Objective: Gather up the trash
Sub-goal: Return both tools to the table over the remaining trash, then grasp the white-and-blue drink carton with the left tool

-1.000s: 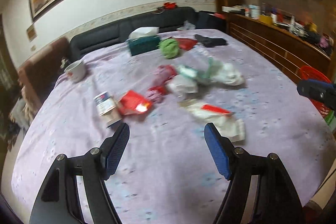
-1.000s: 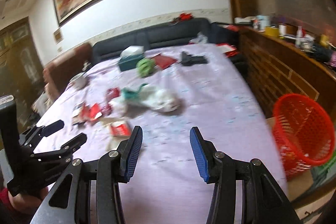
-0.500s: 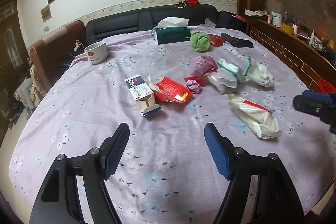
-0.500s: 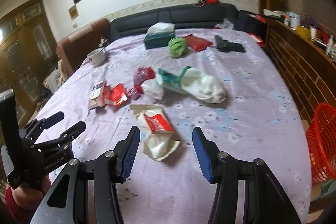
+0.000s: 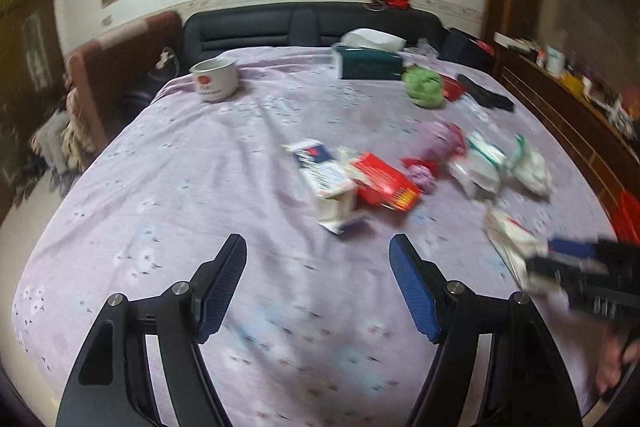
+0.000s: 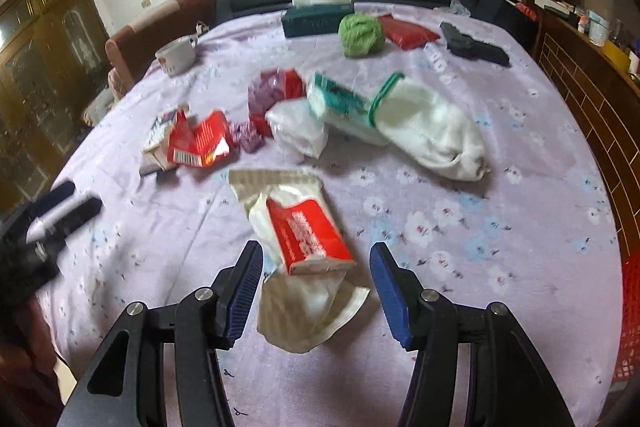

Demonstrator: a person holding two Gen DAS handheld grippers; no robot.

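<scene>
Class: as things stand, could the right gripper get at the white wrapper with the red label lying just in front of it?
Probably yes: the right gripper is open, the white wrapper with the red label lies between its fingertips, nothing covering it.

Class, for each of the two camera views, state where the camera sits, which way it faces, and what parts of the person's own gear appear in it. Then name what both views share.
Left wrist: on the left claw, facing the sofa across the table; the right claw enters at right.
Right wrist: on the right claw, open over the red-and-white wrapper; the left claw shows at left.
Shared: mug, green ball, tissue box.
</scene>
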